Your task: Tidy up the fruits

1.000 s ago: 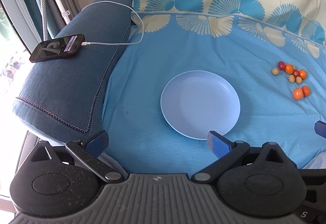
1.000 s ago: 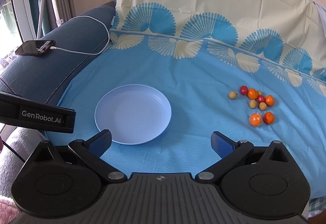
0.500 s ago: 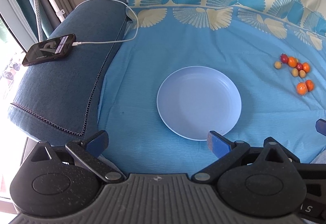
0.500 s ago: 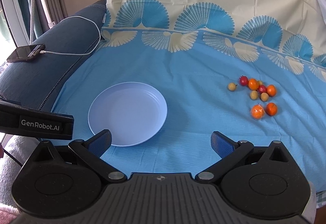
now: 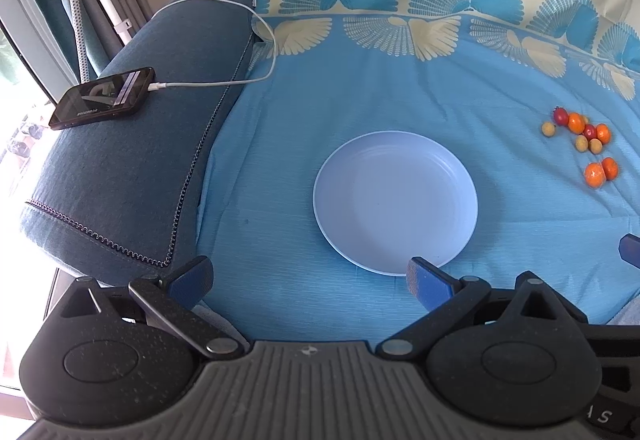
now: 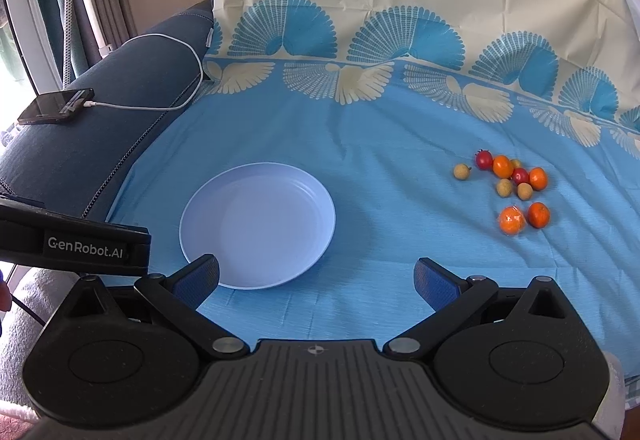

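Observation:
A pale blue plate (image 5: 394, 159) (image 6: 256, 179) lies empty on the blue cloth. Far to its right sits a small cluster of fruits (image 5: 584, 143) (image 6: 510, 185): several orange mandarins, two red cherry tomatoes and several small tan round fruits. My left gripper (image 5: 310, 276) is open at the plate's near edge, holding nothing. My right gripper (image 6: 316, 276) is also open and empty, its left finger over the plate's near rim and the fruits ahead to its right. The left gripper's body (image 6: 72, 244) shows at the left of the right wrist view.
A dark phone (image 5: 102, 97) (image 6: 56, 105) lies on the blue sofa arm (image 5: 132, 167) at the left, with a white charging cable (image 5: 224, 39) looping toward the cloth. The cream and blue patterned cloth (image 6: 400, 19) rises up the sofa back behind.
Both cameras have shifted slightly, so the plate and fruits sit a little differently in view. Both grippers stay open; nothing was picked up or moved.

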